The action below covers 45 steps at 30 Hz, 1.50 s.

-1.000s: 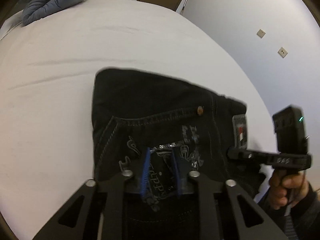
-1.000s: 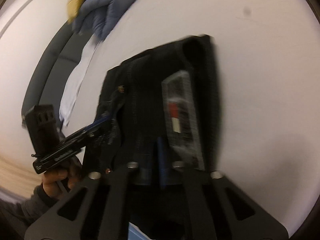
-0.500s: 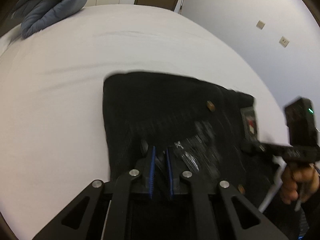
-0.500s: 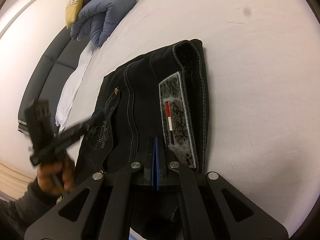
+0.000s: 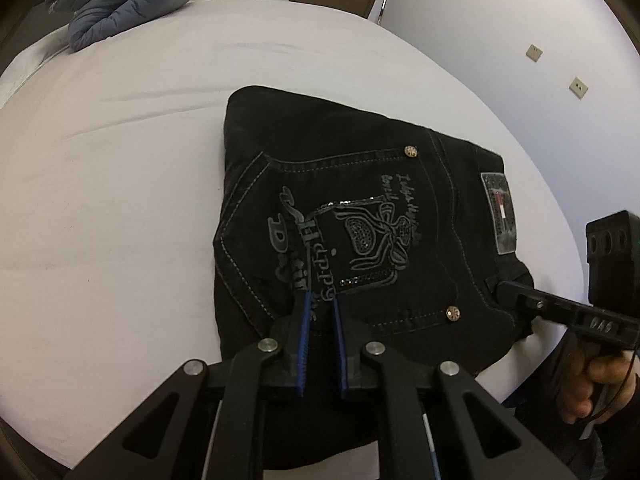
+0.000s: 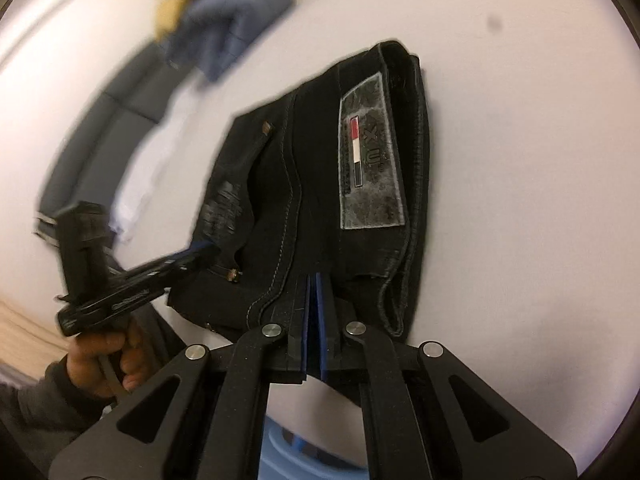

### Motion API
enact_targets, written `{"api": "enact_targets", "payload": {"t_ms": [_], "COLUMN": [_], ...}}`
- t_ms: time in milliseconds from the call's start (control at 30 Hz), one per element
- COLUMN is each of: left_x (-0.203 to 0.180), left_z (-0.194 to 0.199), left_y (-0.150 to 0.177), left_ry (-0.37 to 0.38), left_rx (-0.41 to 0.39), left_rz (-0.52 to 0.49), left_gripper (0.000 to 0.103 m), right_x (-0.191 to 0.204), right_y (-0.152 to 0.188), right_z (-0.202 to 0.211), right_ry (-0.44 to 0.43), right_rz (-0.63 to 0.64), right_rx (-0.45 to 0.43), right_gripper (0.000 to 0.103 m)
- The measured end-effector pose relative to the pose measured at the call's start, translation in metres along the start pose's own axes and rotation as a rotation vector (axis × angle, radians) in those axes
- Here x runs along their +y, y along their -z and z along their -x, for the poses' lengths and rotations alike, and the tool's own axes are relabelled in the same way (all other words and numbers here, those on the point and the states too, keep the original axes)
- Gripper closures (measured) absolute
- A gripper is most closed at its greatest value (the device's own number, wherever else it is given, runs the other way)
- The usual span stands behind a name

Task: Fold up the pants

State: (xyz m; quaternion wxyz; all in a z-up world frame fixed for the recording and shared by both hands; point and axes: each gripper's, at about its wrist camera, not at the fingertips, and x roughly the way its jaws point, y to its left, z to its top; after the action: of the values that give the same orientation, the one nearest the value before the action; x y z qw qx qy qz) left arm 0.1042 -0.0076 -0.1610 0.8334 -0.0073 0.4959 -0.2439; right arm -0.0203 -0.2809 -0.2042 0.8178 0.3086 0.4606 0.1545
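Left wrist view: one pair of black pants (image 5: 340, 216), folded into a compact stack, lies on the white bed (image 5: 120, 200). The left gripper (image 5: 320, 312) hovers at the near edge with a narrow gap between its jaws; whether they pinch cloth cannot be told. Two rivets mark the embroidered pocket; two wall plates show far right.

Right wrist view: the right gripper (image 6: 314, 300), jaws together, sits at the waistband's near edge. Only here appears the yellow cushion (image 6: 174, 12).
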Motion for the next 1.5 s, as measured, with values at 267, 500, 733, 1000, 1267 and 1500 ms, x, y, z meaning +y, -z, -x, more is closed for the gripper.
{"api": "enact_targets", "payload": {"t_ms": [267,500,733,1000,1267,1500], "left_x": [0.014,0.062,0.047,0.019,0.001,-0.014], "left_z": [0.058,0.034,-0.023,-0.049,-0.047,-0.04], "left_y": [-0.018,-0.053,-0.072,-0.076,-0.075,-0.075], "left_ry": [-0.084,-0.061,0.005,-0.009,-0.042,-0.075], "left_rx": [-0.143,-0.044,0.162,0.216,0.2,0.176], "left_rz": [0.057,0.151,0.069,0.019,-0.044,-0.083], "left_gripper": [0.0,0.006,0.018,0.046,0.066,0.078], "right_x": [0.014,-0.03,-0.059,-0.042,-0.013,0.007], "right_y": [-0.028,-0.055,-0.072,-0.086,-0.083,-0.085], "right_z": [0.077,0.061,0.018,-0.024,-0.026,-0.013], "right_ry": [0.01,0.049,0.038,0.091,0.196,0.257], "right_rz": [-0.009,-0.132,-0.216,-0.146,-0.035,0.058], "right_rx": [-0.191,-0.1,-0.001,0.067,0.046,0.01], "right_gripper": [0.014,0.022,0.045,0.068,0.083,0.087]}}
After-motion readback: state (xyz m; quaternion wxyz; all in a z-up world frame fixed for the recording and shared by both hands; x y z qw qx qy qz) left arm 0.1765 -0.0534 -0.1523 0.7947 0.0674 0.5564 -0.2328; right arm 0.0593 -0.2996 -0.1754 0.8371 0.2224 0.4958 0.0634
